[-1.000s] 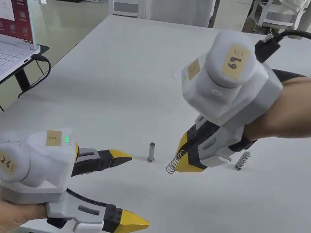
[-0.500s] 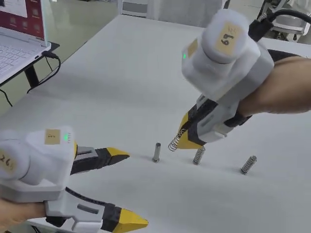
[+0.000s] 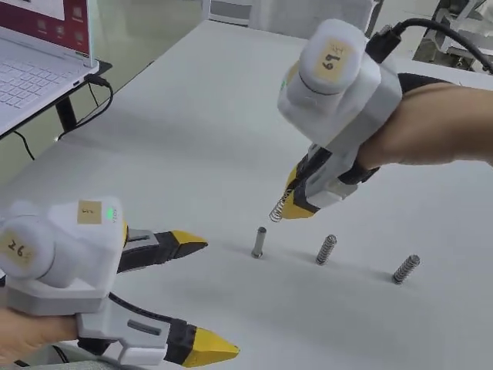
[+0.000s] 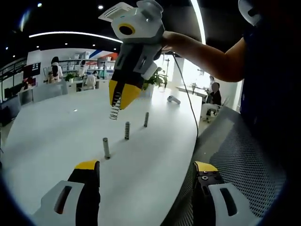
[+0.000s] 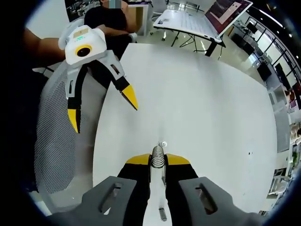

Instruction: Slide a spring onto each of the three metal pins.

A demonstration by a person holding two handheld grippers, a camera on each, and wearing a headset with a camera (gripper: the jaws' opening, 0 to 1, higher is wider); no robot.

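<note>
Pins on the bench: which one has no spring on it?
The bare pin, leftmost in the head view; the middle spring and rightmost spring cover the other two.

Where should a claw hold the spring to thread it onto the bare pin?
At its upper coils, coming from above, as the right claw does: the lower end of the spring hangs free, and the upright pin takes it only top-down.

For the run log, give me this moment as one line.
right gripper shut on spring, near bare pin | left gripper open, holding nothing | second pin, third pin: sprung
</note>
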